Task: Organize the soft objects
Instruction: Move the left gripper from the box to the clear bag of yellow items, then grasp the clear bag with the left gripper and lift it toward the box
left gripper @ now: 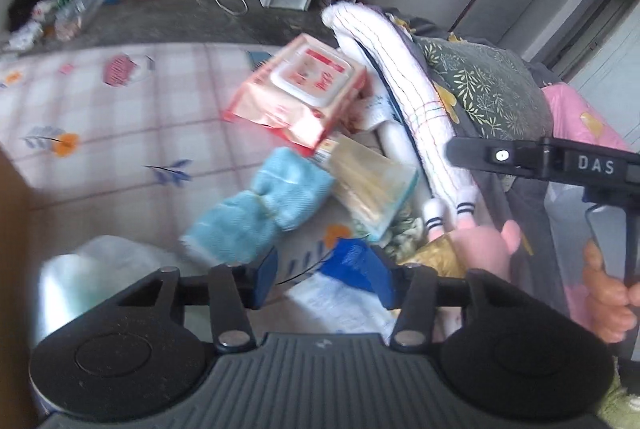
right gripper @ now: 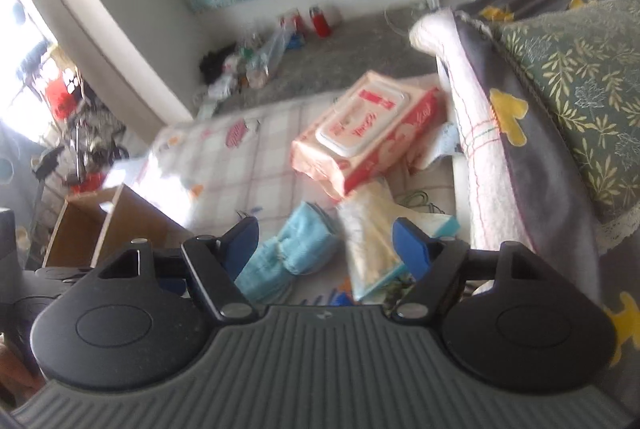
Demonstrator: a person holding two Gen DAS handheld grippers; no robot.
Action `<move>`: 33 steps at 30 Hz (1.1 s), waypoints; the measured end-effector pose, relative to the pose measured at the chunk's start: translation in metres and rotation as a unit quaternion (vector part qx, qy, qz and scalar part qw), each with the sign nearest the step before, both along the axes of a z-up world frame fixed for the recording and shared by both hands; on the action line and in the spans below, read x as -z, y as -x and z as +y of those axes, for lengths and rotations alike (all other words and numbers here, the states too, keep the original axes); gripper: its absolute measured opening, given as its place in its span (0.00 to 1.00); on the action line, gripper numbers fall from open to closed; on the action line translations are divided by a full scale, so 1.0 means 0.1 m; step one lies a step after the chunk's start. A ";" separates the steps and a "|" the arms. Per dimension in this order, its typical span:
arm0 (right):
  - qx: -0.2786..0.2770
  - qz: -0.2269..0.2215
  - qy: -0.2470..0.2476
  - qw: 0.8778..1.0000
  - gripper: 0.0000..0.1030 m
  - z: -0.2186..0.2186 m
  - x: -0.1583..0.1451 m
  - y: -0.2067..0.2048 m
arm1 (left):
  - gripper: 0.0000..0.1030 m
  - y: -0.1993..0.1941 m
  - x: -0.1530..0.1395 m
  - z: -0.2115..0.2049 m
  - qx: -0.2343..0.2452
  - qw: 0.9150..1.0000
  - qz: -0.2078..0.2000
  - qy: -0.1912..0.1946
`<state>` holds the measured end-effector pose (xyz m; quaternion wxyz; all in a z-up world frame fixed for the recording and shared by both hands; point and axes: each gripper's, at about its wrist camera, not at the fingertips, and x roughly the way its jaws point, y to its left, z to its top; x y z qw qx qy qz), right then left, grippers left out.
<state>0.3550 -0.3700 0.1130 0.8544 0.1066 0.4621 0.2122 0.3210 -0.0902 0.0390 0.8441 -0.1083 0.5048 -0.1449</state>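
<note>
Checked pink-and-white sheet covers the bed (left gripper: 120,117), which carries the whole pile. Along its far side lie a green leaf-print pillow (left gripper: 484,85) and a rolled white blanket (left gripper: 404,77) with thin coloured stripes, both leaning over the smaller things. A cardboard box (right gripper: 92,225) stands open at the near left in the right wrist view; judged to be the likely place for sorted items, not certain.

Smaller soft things, close together in the middle of the bed: red-and-white pack of wipes (left gripper: 300,89) on top, yellow tissue pack (left gripper: 372,185) just beside and partly under it, blue towel (left gripper: 260,209) bunched and touching the tissue pack. A pink soft toy (left gripper: 492,249) sits at the blanket's lower end.

Left tool (left gripper: 326,269): jaws moderately apart; something blue sits by the right pad, blurred, cannot tell whether it is gripped. Right tool (right gripper: 332,241): jaws wide, nothing pinched, hanging above the towel and tissue pack.

Both views blurred.

Step in hand, judged: choosing the next item. Advice: take the towel first, since it lies free at the pile's edge. Come down over its bunched middle, pads across the narrow waist, and close fully, as cloth squashes. Leave the wipes until the towel is clear.
</note>
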 end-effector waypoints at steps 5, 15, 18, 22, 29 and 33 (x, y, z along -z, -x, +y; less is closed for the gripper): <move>-0.030 0.047 0.021 0.998 0.67 0.00 0.34 -0.50 | 0.32 -0.40 0.36 -0.26 -0.011 0.999 0.040 0.031; -0.065 0.142 0.033 0.987 0.66 0.14 1.02 -1.19 | 0.24 -0.85 0.79 -0.48 -0.015 0.994 0.087 0.064; -0.072 0.156 0.031 0.985 0.66 0.19 1.17 -1.30 | 0.28 -0.92 0.87 -0.52 -0.015 0.993 0.096 0.070; -0.081 0.165 0.025 0.983 0.65 0.25 1.27 -1.36 | 0.36 -0.99 0.93 -0.54 -0.021 0.991 0.105 0.078; -0.069 0.175 0.011 0.982 0.46 0.24 1.32 -1.32 | 0.26 -1.01 0.92 -0.57 -0.020 0.992 0.095 0.080; -0.053 0.167 -0.001 0.985 0.39 0.16 1.20 -1.20 | 0.23 -0.97 0.83 -0.61 -0.008 0.993 0.088 0.080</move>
